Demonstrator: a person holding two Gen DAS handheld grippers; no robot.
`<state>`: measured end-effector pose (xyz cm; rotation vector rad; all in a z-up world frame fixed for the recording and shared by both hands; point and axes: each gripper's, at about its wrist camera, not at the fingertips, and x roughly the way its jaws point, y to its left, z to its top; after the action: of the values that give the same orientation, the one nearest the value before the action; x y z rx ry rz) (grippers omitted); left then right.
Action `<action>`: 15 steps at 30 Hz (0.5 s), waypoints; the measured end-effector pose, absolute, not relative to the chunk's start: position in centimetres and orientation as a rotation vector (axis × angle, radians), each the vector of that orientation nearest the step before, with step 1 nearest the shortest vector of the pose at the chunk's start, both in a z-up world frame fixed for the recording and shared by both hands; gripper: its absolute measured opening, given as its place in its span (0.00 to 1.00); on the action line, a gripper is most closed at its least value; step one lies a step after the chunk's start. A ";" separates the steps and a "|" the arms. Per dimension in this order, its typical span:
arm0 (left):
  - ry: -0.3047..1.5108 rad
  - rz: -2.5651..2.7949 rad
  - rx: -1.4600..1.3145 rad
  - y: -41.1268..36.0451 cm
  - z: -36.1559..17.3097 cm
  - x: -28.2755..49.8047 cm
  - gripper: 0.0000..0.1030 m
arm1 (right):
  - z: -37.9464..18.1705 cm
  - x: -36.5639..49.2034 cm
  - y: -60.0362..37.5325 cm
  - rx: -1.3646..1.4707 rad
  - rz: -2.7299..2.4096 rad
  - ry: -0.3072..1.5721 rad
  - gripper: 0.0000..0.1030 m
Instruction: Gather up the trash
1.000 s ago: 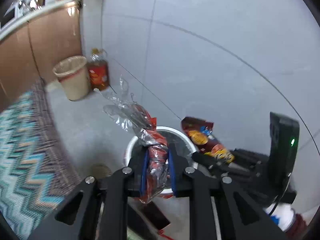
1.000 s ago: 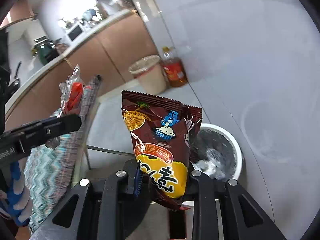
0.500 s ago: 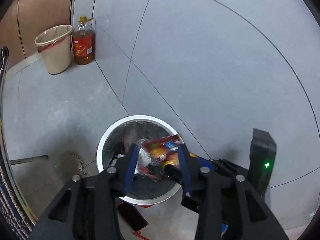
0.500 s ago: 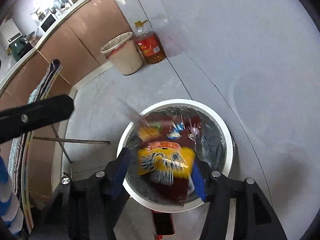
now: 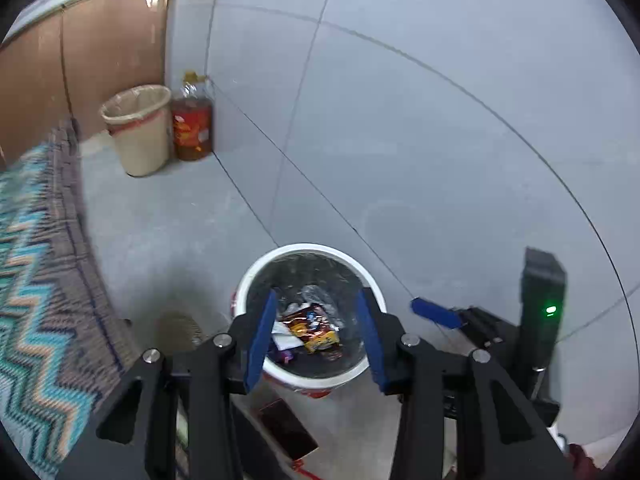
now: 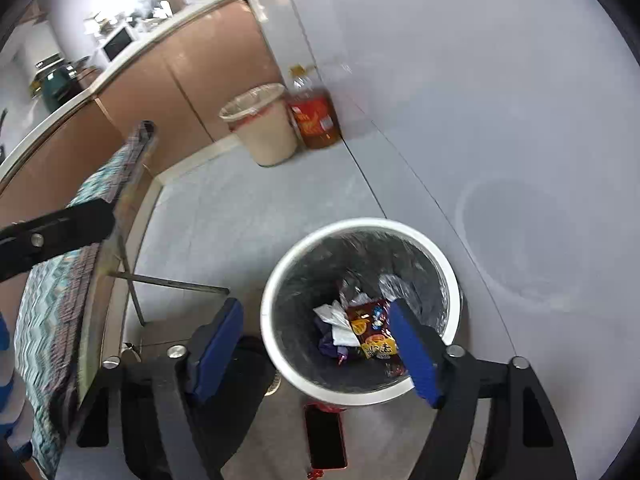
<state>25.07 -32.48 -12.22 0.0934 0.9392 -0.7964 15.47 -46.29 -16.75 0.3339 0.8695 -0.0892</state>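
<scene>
While both views show the bin (image 5: 374,284), only the right shows a microwave (image 6: 117,43).

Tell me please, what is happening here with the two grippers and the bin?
A person is collecting trash with a gripper in each hand. Both hang over the white bin on the floor. The left gripper and the right gripper have just been opening, and nothing is between their pads. The brown snack packet and other wrappers now lie at the bottom of the bin.
</scene>
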 end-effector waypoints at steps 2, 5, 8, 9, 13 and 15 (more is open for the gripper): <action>0.912 -0.777 0.097 -30.7 -11.3 24.0 0.39 | -15.3 14.6 -44.8 0.301 -0.090 0.843 0.77; 0.873 -0.756 0.106 -28.3 -10.1 22.3 0.39 | -13.4 13.0 -42.5 0.249 -0.101 0.801 0.84; 0.820 -0.725 0.121 -25.4 -8.9 20.5 0.39 | -11.4 11.5 -40.2 0.197 -0.106 0.757 0.91; 0.801 -0.710 0.125 -24.1 -8.5 19.8 0.39 | -10.8 10.9 -39.4 0.178 -0.105 0.742 0.92; 0.758 -0.651 0.119 -19.5 -7.4 17.9 0.50 | -8.6 8.9 -36.0 0.109 -0.088 0.673 0.99; 0.740 -0.617 0.113 -17.4 -7.2 17.1 0.52 | -7.7 8.0 -34.3 0.071 -0.083 0.638 1.00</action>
<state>17.12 -17.39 -7.19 0.1130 0.7398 -0.6166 7.97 -34.27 -7.70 0.0712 0.6376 -0.0833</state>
